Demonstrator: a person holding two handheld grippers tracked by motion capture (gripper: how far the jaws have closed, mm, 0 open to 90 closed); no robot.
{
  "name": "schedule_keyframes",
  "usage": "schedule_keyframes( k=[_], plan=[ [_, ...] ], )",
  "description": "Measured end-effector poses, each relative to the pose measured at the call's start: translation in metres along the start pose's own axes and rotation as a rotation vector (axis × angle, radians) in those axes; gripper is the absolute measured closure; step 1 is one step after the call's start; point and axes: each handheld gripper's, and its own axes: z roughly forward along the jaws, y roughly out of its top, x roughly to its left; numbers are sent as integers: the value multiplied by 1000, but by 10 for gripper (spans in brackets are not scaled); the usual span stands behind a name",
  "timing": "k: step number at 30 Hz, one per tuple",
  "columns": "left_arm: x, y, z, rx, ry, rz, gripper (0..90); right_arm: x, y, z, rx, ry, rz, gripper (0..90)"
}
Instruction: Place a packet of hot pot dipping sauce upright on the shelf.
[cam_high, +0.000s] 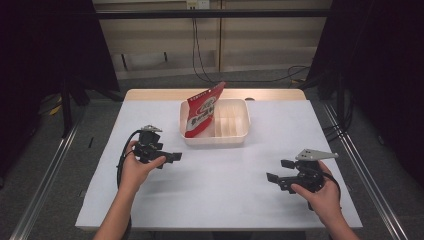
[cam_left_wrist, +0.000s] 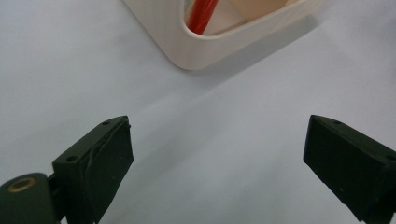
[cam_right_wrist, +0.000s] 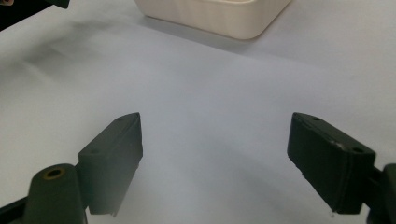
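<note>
A red and white snack packet (cam_high: 201, 109) leans upright in the left compartment of a cream divided bin (cam_high: 240, 138) at the table's far middle; its red edge (cam_left_wrist: 201, 16) shows inside the bin's corner (cam_left_wrist: 194, 51) in the left gripper view. My left gripper (cam_high: 170, 159) sits in front of and to the left of the bin, jaws wide apart, nothing between them (cam_left_wrist: 219, 154). My right gripper (cam_high: 280, 170) rests over the white table at the front right, open and empty (cam_right_wrist: 215, 154), with the bin's wall (cam_right_wrist: 219, 21) ahead.
The white table surface (cam_high: 225, 185) lies bare between the two hands. The bin's right compartments (cam_high: 231, 120) hold thin dividers. Metal rails (cam_high: 45, 185) run along both sides of the table, and cables (cam_high: 200, 60) hang at the back wall.
</note>
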Motion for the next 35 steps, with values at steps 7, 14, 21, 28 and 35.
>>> schedule_keyframes(
  k=[7, 14, 21, 28, 35],
  plan=[
    [1, -7, 2, 7, -2, 8, 79, 1, 0, 0, 2, -3, -8, 184],
    [-2, -14, 2, 11, -4, 23, 75, 1, 0, 1, 5, -3, -7, 184],
    [-3, -20, 0, 20, -4, 37, 69, 2, -1, 2, 9, 3, -12, 184],
    [-4, -20, 0, 9, -3, 51, 64, 3, -2, 5, 22, -1, -14, 184],
    [-3, -22, -1, 10, -2, 49, 59, 4, -1, 7, 25, -4, -27, 183]
  ],
)
